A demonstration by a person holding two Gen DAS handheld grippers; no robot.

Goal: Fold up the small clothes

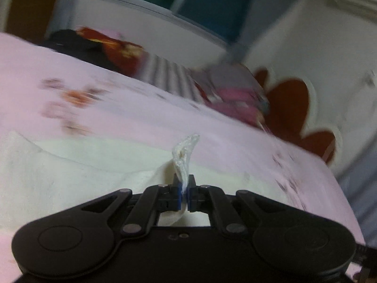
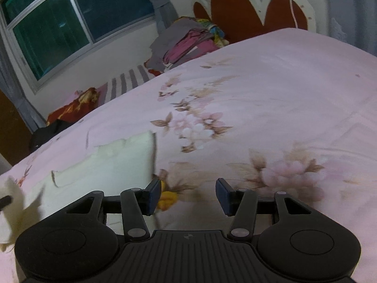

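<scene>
The left tongs (image 1: 185, 194) are pinched tight on a fold of a small cream-white garment (image 1: 70, 172), a tuft of the cloth standing up between the blue pads (image 1: 180, 191) and poking out beyond them. The rest of that garment lies spread on the bed, over a pink bedspread (image 1: 141, 108) printed with pale flowers. The left wrist view is blurred, so finer detail of the cloth cannot be made out. From the right wrist view the same garment (image 2: 122, 158) lies flat to the left of the right tongs (image 2: 188, 194), its near corner lifted at the picture's left edge, where a dark tip just shows. The right tongs are spread wide and hold nothing; they hang just above the bedspread (image 2: 271, 99), with the garment's right edge close beside the left-hand pad (image 2: 154, 195) and a small yellow printed flower between the pads. At the far side of the bed a heap of folded clothes (image 2: 188, 44) in grey and magenta sits near the red and white headboard (image 2: 247, 7). A red patterned cloth (image 2: 73, 108) lies beside a dark item further left, beneath a window (image 2: 70, 23) with a white frame.
</scene>
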